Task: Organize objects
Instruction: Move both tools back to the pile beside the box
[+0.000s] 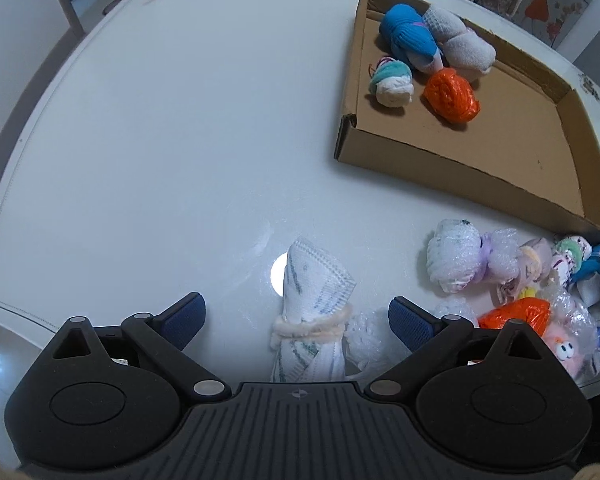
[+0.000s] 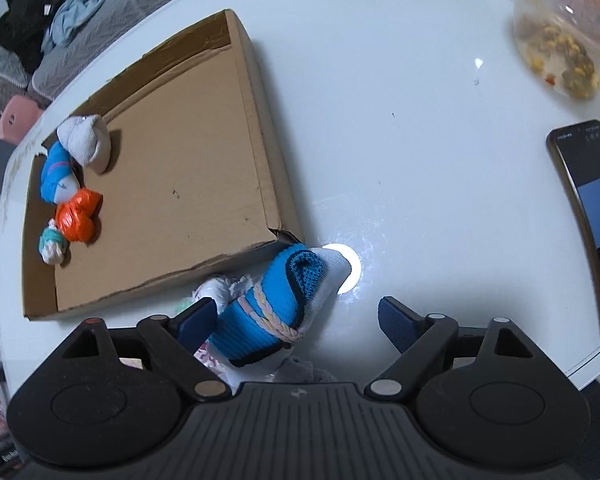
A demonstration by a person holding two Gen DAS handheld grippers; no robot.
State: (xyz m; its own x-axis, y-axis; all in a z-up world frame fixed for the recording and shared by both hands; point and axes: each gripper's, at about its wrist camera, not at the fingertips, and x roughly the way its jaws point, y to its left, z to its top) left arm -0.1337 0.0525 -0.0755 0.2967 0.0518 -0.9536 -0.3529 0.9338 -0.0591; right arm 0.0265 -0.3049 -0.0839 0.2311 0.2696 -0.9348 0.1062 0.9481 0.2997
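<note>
The left gripper [image 1: 295, 320] gapes wide around the white bundle [image 1: 310, 312], untouched, its long axis running away from the camera. The right gripper [image 2: 297, 320], also open, straddles the blue bundle [image 2: 275, 312] — at the cardboard tray's [image 2: 259, 152] near corner, leaning toward the left pad.

the left hand-held gripper [image 1: 297, 314] is showing a matte black plastic body with a ribbed central plate bearing a small round crosshair mark. two rounded black housings are sitting at either side, each with a shallow oval recess and a triangular cut-out above it. black linkage arms, pinned with flat silver rivets, are carrying two fingers faced with dark blue textured pads [image 1: 185, 318]. the right hand-held gripper [image 2: 298, 320] is showing the same black build, silver rivets and blue pads [image 2: 398, 322], plus one small red dot on its left housing.
</note>
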